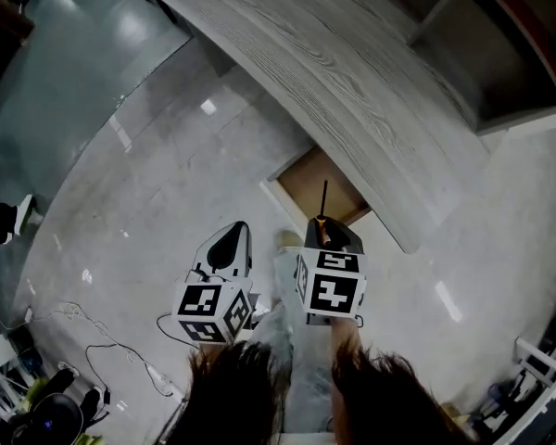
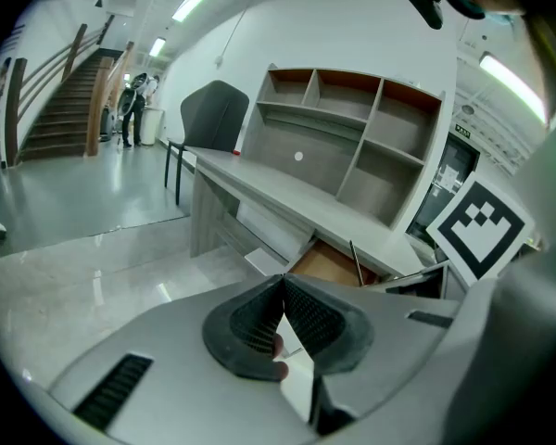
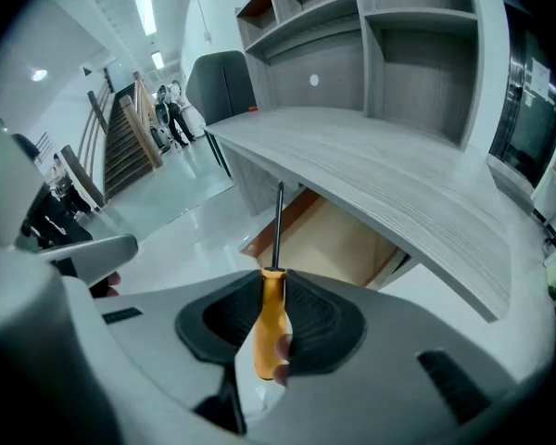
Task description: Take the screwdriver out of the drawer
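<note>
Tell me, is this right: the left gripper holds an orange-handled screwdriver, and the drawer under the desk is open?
Not quite. The right gripper holds the orange-handled screwdriver, as the right gripper view shows; the left gripper is shut on nothing. The drawer under the desk is open.

Grey desk [image 1: 352, 91] carrying a shelf unit [image 2: 352, 146], its drawer [image 1: 320, 188] open just beyond the right gripper [image 1: 330, 235]; cables [image 1: 102, 350] lie on the glossy floor [image 1: 167, 174] left of the left gripper [image 1: 227, 248].

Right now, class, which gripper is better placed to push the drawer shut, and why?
Probably the left gripper: its jaws are shut on nothing, while the right gripper clamps the screwdriver near the open drawer.
</note>
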